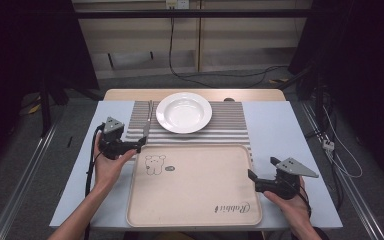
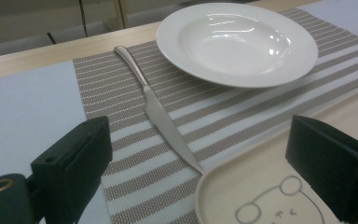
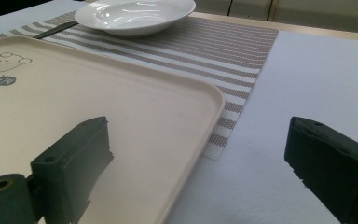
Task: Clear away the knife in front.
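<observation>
A white deep plate (image 1: 184,112) (image 2: 237,41) (image 3: 134,15) stands on a striped placemat (image 1: 230,124) (image 2: 121,93) (image 3: 223,46). A table knife (image 1: 147,122) (image 2: 157,110) lies on the mat left of the plate, its tip at the rim of a beige tray (image 1: 194,186) (image 2: 261,196) (image 3: 74,112) with a bear drawing. My left gripper (image 1: 137,144) (image 2: 198,158) is open, its jaws on either side of the knife's tip and the tray's far left corner. My right gripper (image 1: 260,170) (image 3: 198,158) is open beside the tray's right edge, one jaw over the tray, the other over the tablecloth.
A pale blue tablecloth (image 1: 290,150) (image 3: 307,93) covers the table around mat and tray. Cables run along the floor behind the table, with a power strip (image 1: 328,145) on the floor at the right.
</observation>
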`<action>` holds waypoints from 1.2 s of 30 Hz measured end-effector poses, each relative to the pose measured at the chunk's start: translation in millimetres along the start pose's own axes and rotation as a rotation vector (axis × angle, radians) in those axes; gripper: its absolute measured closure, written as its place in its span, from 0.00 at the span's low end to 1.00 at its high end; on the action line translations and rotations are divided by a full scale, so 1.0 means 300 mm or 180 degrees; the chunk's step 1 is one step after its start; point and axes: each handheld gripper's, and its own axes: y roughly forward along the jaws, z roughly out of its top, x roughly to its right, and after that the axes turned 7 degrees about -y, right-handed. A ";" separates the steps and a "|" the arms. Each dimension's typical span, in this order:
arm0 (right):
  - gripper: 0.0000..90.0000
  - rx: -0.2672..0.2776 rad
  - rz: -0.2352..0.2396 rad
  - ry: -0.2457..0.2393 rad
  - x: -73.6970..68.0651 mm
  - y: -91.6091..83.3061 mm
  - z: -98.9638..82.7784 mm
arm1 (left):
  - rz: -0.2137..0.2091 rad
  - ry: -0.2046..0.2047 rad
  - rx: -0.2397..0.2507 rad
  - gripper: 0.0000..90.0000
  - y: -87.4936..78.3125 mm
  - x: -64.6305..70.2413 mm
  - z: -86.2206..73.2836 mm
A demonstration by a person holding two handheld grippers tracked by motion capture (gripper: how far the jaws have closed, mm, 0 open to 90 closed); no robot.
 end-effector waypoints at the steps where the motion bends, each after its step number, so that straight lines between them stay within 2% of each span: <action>1: 0.08 0.0001 -0.0007 0.0009 0.002 0.001 -0.001 | 0.0004 0.0000 -0.0045 0.08 0.015 -0.004 0.005; 5: 0.08 -0.0008 0.0000 0.0031 0.006 0.001 -0.002 | 0.0040 -0.0026 -0.0080 0.08 0.048 -0.018 0.013; 7: 0.08 -0.0022 0.0033 0.0046 0.007 0.006 -0.003 | 0.0054 -0.0062 -0.0191 0.08 0.082 -0.033 0.033; 11: 0.08 -0.0030 0.0075 0.0034 0.007 0.011 -0.002 | 0.0134 -0.0090 -0.0140 0.10 0.117 -0.047 0.066; 13: 0.08 -0.0032 0.0083 0.0027 0.006 0.010 -0.002 | 0.0089 -0.0133 -0.0171 0.10 0.136 -0.052 0.082; 14: 0.08 -0.0035 0.0088 0.0031 0.005 0.010 -0.002 | 0.0085 -0.0105 -0.0200 0.10 0.144 -0.051 0.091; 16: 0.08 -0.0031 0.0084 0.0029 0.004 0.008 -0.002 | 0.0164 0.0039 -0.0214 0.11 0.163 -0.046 0.107; 19: 0.08 -0.0035 0.0078 0.0029 0.004 0.009 -0.002 | 0.0205 -0.0003 -0.0240 0.13 0.196 -0.049 0.128; 22: 0.08 -0.0042 0.0062 0.0028 0.004 0.011 -0.002 | 0.0163 -0.0028 -0.0252 0.12 0.227 -0.045 0.143; 26: 0.08 -0.0059 0.0068 0.0007 -0.001 0.010 -0.001 | 0.0249 0.0061 -0.0419 0.13 0.266 -0.043 0.166; 28: 0.08 -0.0060 0.0070 -0.0002 -0.003 0.010 0.000 | 0.0320 0.0024 -0.0425 0.15 0.284 -0.054 0.174; 34: 0.08 -0.0055 0.0076 -0.0012 -0.011 0.005 0.003 | 0.0418 -0.0046 -0.0544 0.16 0.339 -0.100 0.194; 36: 0.08 -0.0054 0.0091 -0.0019 -0.010 0.008 0.004 | 0.0423 -0.0043 -0.0515 0.19 0.359 -0.115 0.201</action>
